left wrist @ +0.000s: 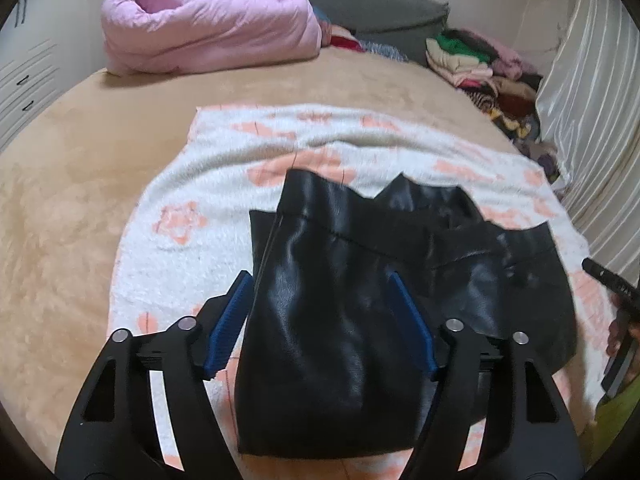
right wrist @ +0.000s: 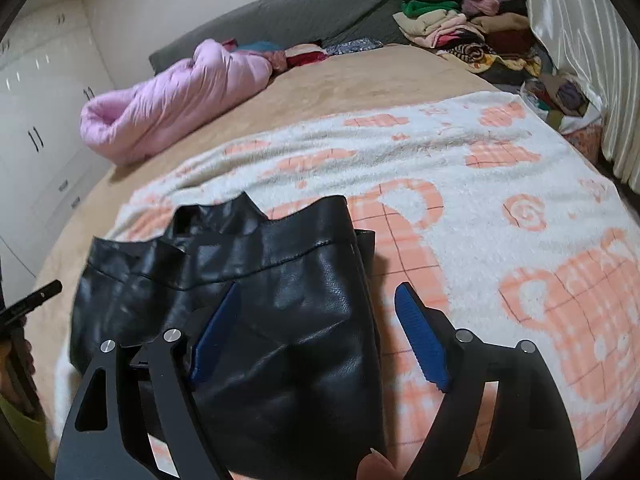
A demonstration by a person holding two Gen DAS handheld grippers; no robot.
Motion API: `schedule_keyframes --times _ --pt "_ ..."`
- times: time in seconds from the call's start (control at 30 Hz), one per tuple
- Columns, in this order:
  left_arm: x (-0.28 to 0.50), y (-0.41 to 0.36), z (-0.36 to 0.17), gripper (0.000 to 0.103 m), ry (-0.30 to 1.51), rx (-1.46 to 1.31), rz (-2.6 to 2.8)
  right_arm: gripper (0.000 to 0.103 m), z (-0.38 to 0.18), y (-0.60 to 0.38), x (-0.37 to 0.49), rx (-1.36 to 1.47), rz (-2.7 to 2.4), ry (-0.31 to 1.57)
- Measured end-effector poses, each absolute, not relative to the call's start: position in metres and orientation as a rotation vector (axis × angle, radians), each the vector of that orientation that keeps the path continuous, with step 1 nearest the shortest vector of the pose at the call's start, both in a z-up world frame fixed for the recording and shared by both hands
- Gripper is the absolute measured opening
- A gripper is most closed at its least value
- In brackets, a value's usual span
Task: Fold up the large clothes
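Two claws come first: the left claw (left wrist: 322, 320) and right claw (right wrist: 320, 332), both spread, pinching nothing. One black leather garment (left wrist: 340, 320) lies folded at lower centre on one white-and-peach blanket (left wrist: 240, 152). Beyond, upper left, one pink quilt (left wrist: 208, 24); upper right, one clothes pile (left wrist: 480, 64).

Each gripper — left gripper (left wrist: 320, 322) and right gripper (right wrist: 320, 336) — is built of black, cut-out arms (left wrist: 120, 396) pinned with round silver rivets (left wrist: 186, 323). The fingers (right wrist: 422, 340) are faced with ribbed blue pads (left wrist: 230, 320). A yellow-green sleeve (left wrist: 618, 416) is worn by the person.
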State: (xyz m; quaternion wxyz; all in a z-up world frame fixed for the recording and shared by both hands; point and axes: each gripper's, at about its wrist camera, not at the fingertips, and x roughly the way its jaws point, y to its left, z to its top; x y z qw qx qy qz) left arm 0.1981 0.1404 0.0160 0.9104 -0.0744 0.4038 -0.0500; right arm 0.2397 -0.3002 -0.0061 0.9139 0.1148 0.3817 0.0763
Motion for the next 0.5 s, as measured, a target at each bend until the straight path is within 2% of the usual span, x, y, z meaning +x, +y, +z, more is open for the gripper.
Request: schedule_keyframes --times 0.23,0.5 --pt "0.217 0.135 -0.006 0.077 0.870 -0.100 -0.085 0.078 -0.020 -0.289 0.258 0.169 0.156 0.808" --pt "0.246 0.132 -0.020 0.077 0.893 -0.080 -0.085 0.078 -0.035 -0.283 0.289 0.135 0.133 0.837"
